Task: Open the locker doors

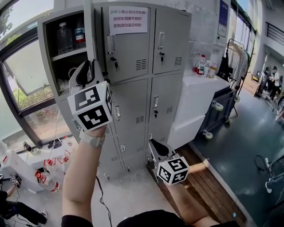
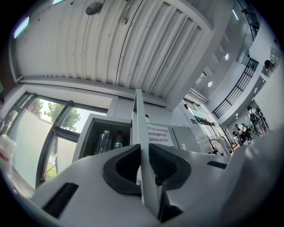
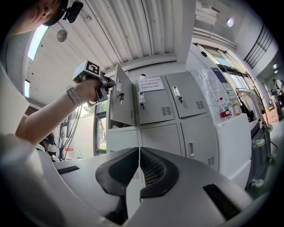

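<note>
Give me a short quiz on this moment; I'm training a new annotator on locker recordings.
1. True or false: the left gripper clamps the edge of the open top-left locker door.
2. What stands on the shelf behind that door? A) bottles B) shoes C) books
3. Fill in: the fingers of the right gripper are ____ and hold nothing.
Key: 1 true; 2 A; 3 shut.

1. White paper notice (image 1: 128, 19) on the grey metal locker (image 1: 133, 102), upper middle door. Three lines of red Chinese print, partly legible: "…禁止放任何东西!", "任何东西都不能放!", "否则遮挡监控视角!".
2. Blue poster (image 1: 223, 13) on the wall: print too small to read.
3. Clear bottles (image 1: 79, 32) on the locker shelf: labels unreadable.
</note>
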Demonstrator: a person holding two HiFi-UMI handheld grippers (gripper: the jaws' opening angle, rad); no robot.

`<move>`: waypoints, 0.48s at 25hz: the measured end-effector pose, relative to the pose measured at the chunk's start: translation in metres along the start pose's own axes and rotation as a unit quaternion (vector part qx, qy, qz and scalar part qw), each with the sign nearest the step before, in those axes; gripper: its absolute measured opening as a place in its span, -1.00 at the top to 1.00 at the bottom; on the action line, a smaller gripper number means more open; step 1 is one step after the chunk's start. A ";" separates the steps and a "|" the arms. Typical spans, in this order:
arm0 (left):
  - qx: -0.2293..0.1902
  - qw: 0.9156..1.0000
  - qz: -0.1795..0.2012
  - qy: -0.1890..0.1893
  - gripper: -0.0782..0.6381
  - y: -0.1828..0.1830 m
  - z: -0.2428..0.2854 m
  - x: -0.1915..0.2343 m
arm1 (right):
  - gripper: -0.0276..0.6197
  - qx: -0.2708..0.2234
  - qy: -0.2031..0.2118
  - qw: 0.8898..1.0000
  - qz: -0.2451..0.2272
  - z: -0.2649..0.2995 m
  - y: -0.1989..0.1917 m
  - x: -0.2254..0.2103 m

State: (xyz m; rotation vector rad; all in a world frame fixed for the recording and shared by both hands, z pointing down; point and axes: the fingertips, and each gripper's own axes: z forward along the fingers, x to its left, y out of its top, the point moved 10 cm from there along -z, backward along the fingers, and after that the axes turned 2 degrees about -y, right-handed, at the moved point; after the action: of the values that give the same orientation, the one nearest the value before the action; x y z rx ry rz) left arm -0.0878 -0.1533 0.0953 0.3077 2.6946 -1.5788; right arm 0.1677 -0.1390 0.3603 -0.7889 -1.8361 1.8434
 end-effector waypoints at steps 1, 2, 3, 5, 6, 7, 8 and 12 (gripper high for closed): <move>-0.001 1.000 -0.002 -0.005 0.63 0.000 0.002 -0.005 | 0.82 -0.001 -0.004 1.000 0.001 -0.002 0.001 -0.004; -0.002 1.000 -0.003 -0.011 0.66 0.000 0.004 -0.011 | 0.82 -0.002 -0.008 1.000 0.001 -0.004 0.001 -0.008; -0.003 1.000 -0.003 -0.018 0.67 -0.001 0.006 -0.017 | 0.82 -0.003 -0.011 1.000 0.002 -0.006 0.002 -0.012; -0.005 1.000 0.000 -0.027 0.67 -0.002 0.010 -0.029 | 0.82 -0.005 -0.019 1.000 0.003 -0.010 0.002 -0.019; -0.006 0.999 0.000 -0.032 0.67 -0.003 0.012 -0.034 | 0.82 -0.006 -0.022 1.000 0.003 -0.012 0.002 -0.022; -0.007 0.999 -0.001 -0.036 0.68 -0.004 0.015 -0.039 | 0.82 -0.007 -0.027 1.000 0.004 -0.014 0.002 -0.025; -0.009 0.999 -0.002 -0.041 0.69 -0.005 0.017 -0.044 | 0.82 -0.008 -0.031 0.999 0.005 -0.016 0.001 -0.028; -0.010 0.998 -0.014 -0.062 0.70 -0.009 0.029 -0.063 | 0.82 -0.011 -0.054 0.998 0.008 -0.026 0.000 -0.045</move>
State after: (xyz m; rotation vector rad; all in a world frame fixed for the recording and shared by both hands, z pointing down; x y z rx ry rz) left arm -0.0299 -0.1931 0.0953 0.1654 2.6304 -1.5240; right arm 0.2183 -0.1488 0.3660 -0.7282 -1.9249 1.9126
